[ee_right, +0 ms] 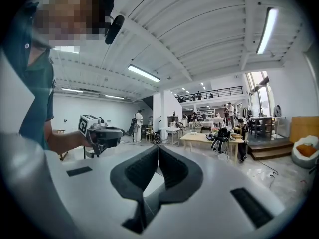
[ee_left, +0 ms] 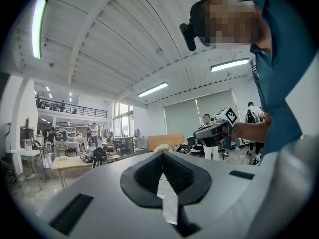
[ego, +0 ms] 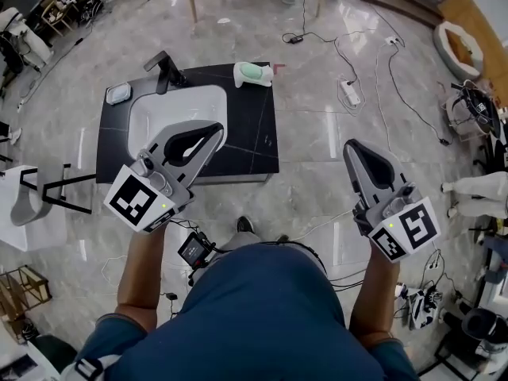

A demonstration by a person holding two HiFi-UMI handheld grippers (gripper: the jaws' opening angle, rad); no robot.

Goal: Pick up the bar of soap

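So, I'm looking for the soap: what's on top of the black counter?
White sink with black faucet, green soap bar in a white dish at the far right corner, small tray far left. The left claw hides part of the sink.

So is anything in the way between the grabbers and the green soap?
Nothing visible. The soap sits on its dish at the counter's far right corner. The left gripper is over the sink, the right gripper over the floor; the tap stands off to the left.
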